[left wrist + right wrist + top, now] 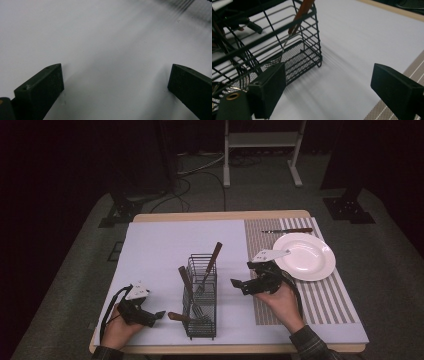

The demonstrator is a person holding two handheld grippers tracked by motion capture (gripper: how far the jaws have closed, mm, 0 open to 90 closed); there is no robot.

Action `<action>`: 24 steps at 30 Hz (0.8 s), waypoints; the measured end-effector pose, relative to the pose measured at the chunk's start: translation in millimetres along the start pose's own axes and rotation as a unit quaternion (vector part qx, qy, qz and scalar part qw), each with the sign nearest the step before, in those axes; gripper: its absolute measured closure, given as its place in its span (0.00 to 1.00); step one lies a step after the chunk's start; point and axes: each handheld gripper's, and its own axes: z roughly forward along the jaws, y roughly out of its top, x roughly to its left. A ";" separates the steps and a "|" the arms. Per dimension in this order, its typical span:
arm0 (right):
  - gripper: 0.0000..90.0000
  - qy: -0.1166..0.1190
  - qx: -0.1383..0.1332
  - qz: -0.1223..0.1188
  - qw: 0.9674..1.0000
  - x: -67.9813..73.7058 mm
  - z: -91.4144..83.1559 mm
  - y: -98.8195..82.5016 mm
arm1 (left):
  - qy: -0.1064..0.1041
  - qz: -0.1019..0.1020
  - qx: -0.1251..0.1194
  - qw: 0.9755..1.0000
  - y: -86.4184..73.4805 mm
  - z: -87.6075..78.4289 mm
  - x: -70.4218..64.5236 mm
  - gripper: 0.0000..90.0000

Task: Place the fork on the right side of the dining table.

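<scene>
A black wire cutlery caddy [202, 295] stands mid-table on the pale mat [155, 250]. It holds wooden-handled cutlery: one handle [215, 251] leans up to the right, another [184, 275] leans left, and a third [177, 316] pokes out low on its left side. My left gripper [156, 316] is open just left of that low handle, over bare mat [107, 37], its jaws [116, 70] empty. My right gripper [239, 286] is open to the right of the caddy and points at it. Between its jaws [328, 67] lies mat, with the caddy [298, 53] and a brown handle [303, 7] to the left.
A striped placemat [320, 295] covers the table's right side, with a white plate [307, 256] on it. A brown-handled knife [290, 230] lies behind the plate. The mat's back left is bare. The table's front edge is close to both hands.
</scene>
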 end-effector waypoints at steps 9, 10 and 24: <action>0.14 0.005 -0.024 0.000 1.000 -0.8 -4.4 16.5 | 0.000 0.000 0.001 1.000 0.1 -0.1 0.0 0.00; 0.14 0.005 -0.030 0.001 1.000 -1.1 -5.2 20.6 | 0.000 0.000 0.001 1.000 0.1 -0.1 0.0 0.00; 0.15 0.021 -0.071 -0.002 0.997 -1.7 -1.5 51.6 | 0.000 0.000 0.001 1.000 0.0 -0.1 0.0 0.00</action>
